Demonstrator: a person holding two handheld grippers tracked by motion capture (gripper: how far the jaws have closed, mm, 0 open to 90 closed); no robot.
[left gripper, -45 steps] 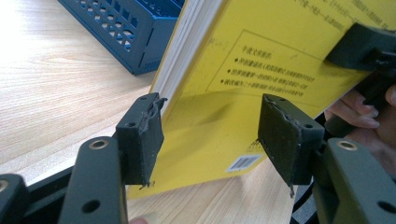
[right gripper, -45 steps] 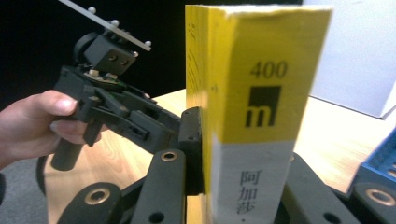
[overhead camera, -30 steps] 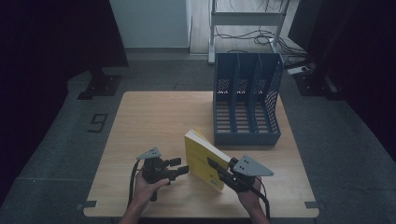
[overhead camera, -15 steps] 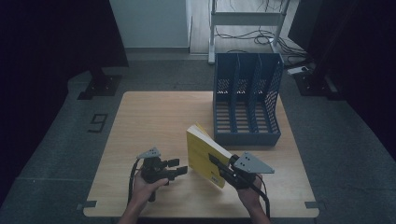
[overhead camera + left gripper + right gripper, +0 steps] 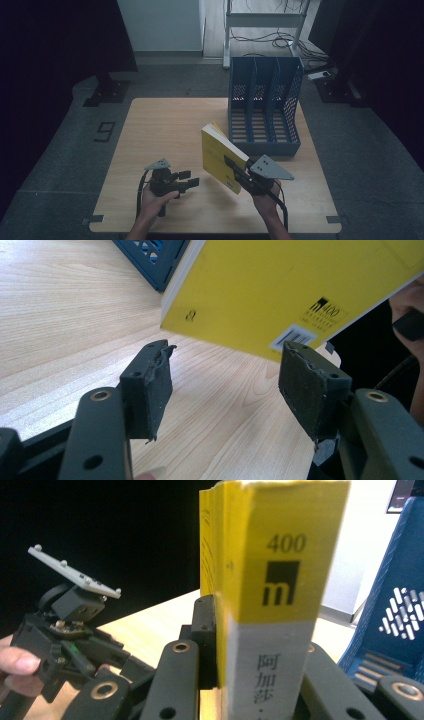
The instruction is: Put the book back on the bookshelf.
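A thick yellow book (image 5: 219, 154) with a yellow and white spine (image 5: 280, 580) hangs tilted above the wooden table (image 5: 165, 125), its lower end clamped in my right gripper (image 5: 232, 168). The right gripper's jaws (image 5: 255, 635) press on both covers, spine towards the camera. My left gripper (image 5: 189, 179) rests low at the front left, pointing right at the book, a hand's width from it. Its jaws (image 5: 230, 385) stand open with nothing between them, and the book's cover (image 5: 280, 290) with its barcode lies just beyond them.
A blue file rack (image 5: 265, 107) with three slots stands at the table's back right, just behind the book; its corner (image 5: 155, 260) and perforated wall (image 5: 400, 610) show in the gripper views. The left gripper (image 5: 75, 630) and its hand appear in the right gripper view.
My right gripper has lifted the book slightly, towards the rack. The left gripper has stayed in place, still open.
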